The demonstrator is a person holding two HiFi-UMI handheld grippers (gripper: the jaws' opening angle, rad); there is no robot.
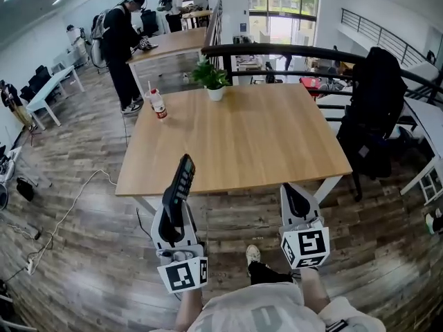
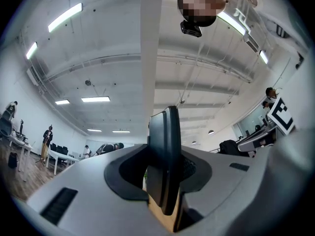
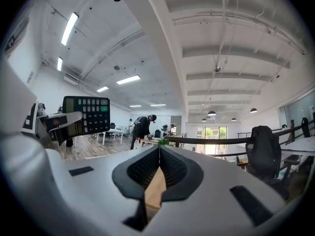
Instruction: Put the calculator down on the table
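The black calculator point(image 1: 181, 178) stands on edge, screen end up, with my left gripper point(image 1: 174, 203) shut on its lower part, just short of the near edge of the wooden table point(image 1: 242, 137). In the left gripper view the calculator point(image 2: 166, 146) fills the gap between the jaws of the left gripper point(image 2: 162, 181), seen edge-on. My right gripper point(image 1: 296, 198) hangs beside it, shut and empty, also at the table's near edge. The right gripper view shows the right gripper point(image 3: 158, 163) with its pads meeting, and the calculator point(image 3: 86, 114) keys-forward at the left.
A potted plant point(image 1: 211, 77) stands at the table's far edge and a bottle point(image 1: 158, 105) near its far left corner. A chair draped in black point(image 1: 377, 109) is at the right side. A person point(image 1: 121, 40) leans over another table behind. A cable point(image 1: 69, 206) lies on the floor.
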